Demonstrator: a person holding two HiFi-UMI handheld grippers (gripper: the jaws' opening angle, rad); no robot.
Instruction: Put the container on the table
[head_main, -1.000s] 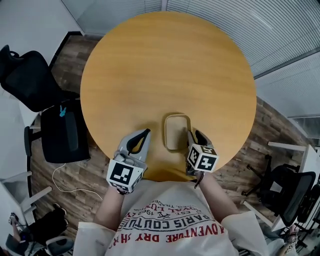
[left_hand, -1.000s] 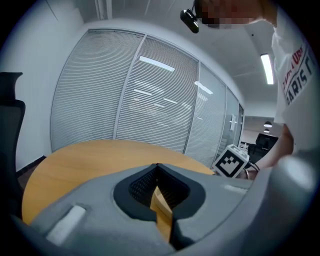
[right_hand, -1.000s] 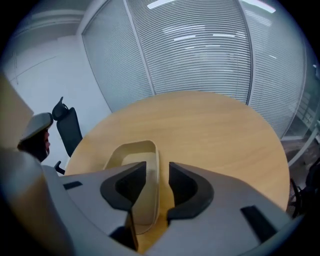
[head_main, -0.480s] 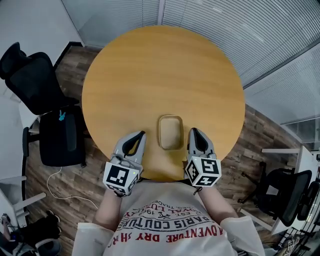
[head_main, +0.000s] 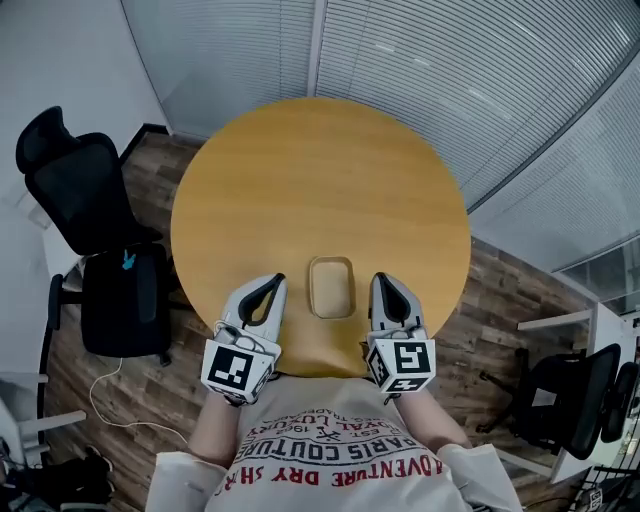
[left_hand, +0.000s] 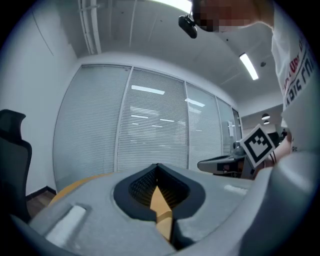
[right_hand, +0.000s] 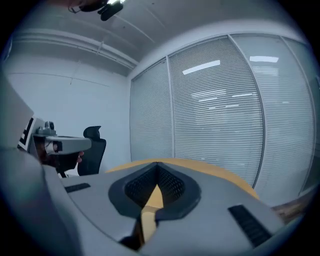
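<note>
The container (head_main: 331, 287), a shallow tan rectangular tray with rounded corners, lies flat on the round wooden table (head_main: 320, 180) near its front edge. My left gripper (head_main: 272, 283) hovers to its left and my right gripper (head_main: 384, 281) to its right, both apart from it. Each has its jaws shut with nothing between them. The left gripper view shows the closed fingertips (left_hand: 157, 166) pointing level over the table toward the blinds. So does the right gripper view, with its closed fingertips (right_hand: 157, 165). Neither gripper view shows the container.
A black office chair (head_main: 70, 180) and a black seat (head_main: 125, 285) stand left of the table, and another chair (head_main: 570, 395) at the lower right. Glass walls with blinds (head_main: 420, 60) curve behind. A white cable (head_main: 120, 385) lies on the wooden floor.
The right gripper, open at the container's right edge a second ago, has come off it and shut empty. Both grippers have risen above the table; the container stays where it lay.
</note>
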